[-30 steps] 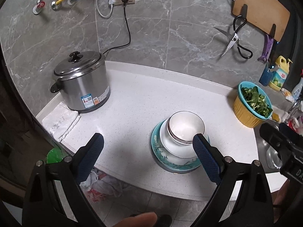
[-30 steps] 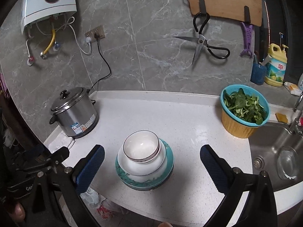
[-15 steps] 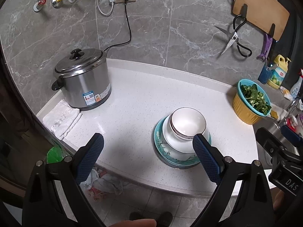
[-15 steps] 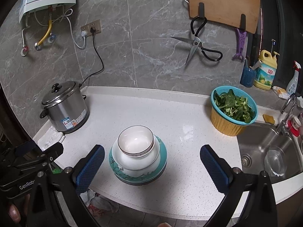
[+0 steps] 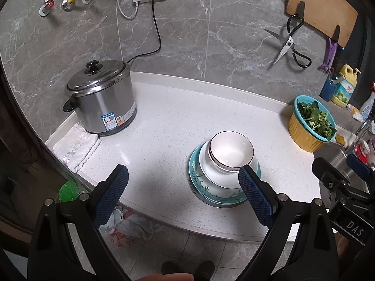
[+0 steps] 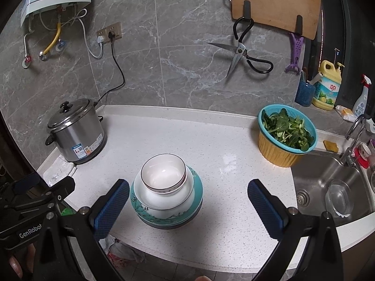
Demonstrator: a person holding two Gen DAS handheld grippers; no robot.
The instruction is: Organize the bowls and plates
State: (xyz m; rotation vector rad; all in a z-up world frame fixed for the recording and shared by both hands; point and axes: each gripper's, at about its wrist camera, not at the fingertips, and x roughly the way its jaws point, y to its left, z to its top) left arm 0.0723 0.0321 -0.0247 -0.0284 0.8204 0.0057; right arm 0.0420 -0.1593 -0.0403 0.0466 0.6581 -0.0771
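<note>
One stack of dishes stands near the counter's front edge: a teal flowered plate (image 5: 199, 187) (image 6: 198, 187) at the bottom, a larger white bowl (image 5: 211, 171) (image 6: 161, 197) on it, and a small dark-rimmed white bowl (image 5: 230, 151) (image 6: 164, 173) on top. My left gripper (image 5: 184, 188) hangs open above the counter edge, its right pad just in front of the stack. My right gripper (image 6: 188, 197) is open too, held back from the stack, which shows between its blue pads. Neither holds anything.
A steel rice cooker (image 5: 100, 98) (image 6: 75, 131) stands at the left, a folded white cloth (image 5: 75, 147) beside it. A basket of greens (image 5: 309, 126) (image 6: 287, 135) sits at the right, by the sink (image 6: 332, 187). Scissors (image 6: 243, 53) and a cutting board (image 6: 274, 4) hang on the wall.
Both grippers have drawn back and up from the stack, which looks smaller and farther. The dishes have not moved. Both stay open.
</note>
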